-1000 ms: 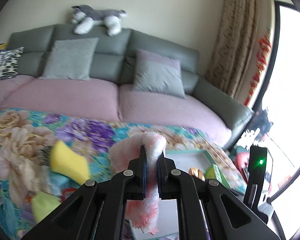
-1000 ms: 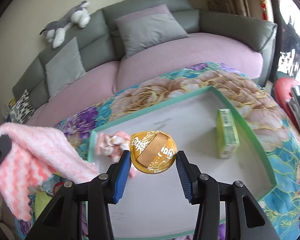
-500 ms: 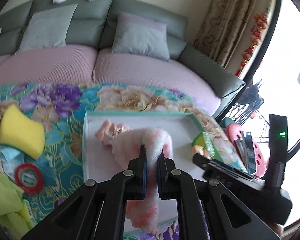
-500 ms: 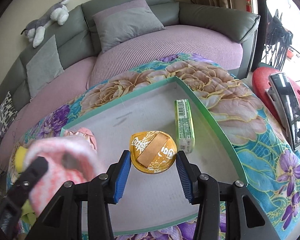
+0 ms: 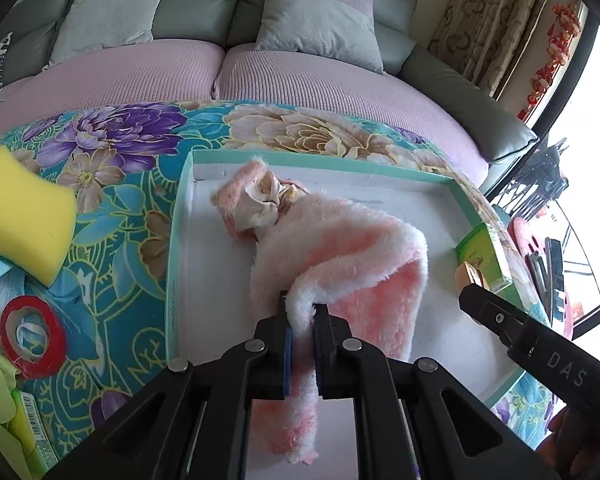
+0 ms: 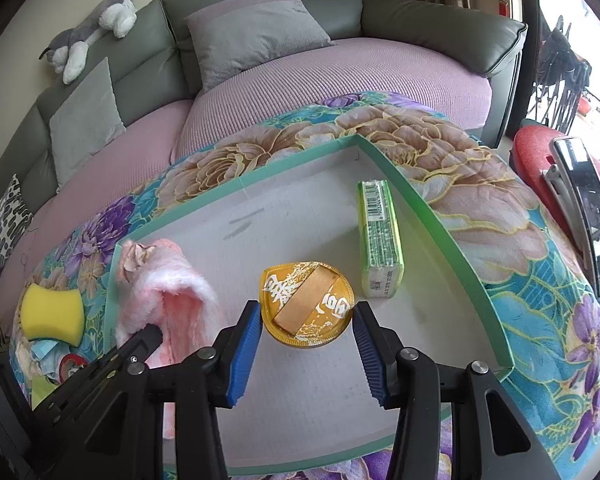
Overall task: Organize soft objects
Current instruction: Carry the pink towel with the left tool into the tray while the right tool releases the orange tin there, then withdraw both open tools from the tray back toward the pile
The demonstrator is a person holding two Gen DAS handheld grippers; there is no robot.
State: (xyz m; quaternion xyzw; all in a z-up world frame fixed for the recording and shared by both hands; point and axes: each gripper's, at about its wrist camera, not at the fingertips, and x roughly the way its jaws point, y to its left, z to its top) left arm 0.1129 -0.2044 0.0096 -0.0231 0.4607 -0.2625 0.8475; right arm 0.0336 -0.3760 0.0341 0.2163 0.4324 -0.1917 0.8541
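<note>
Daylight is pouring in from the window [image 5: 592, 200] on the right, blowing out there. Everything's looking bright and sharp, with fisheye bending and dark vignetting creeping around the edges.

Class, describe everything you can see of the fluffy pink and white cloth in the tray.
The fluffy cloth is soft, long-piled fabric in pink and white bands. It lies rumpled in the tray, near the left wall. One fold is pinched in the shut left gripper, with an end hanging below it. Its far edge rests against a smaller pink bundle. The right wrist view shows it arching up from the white floor.
</note>
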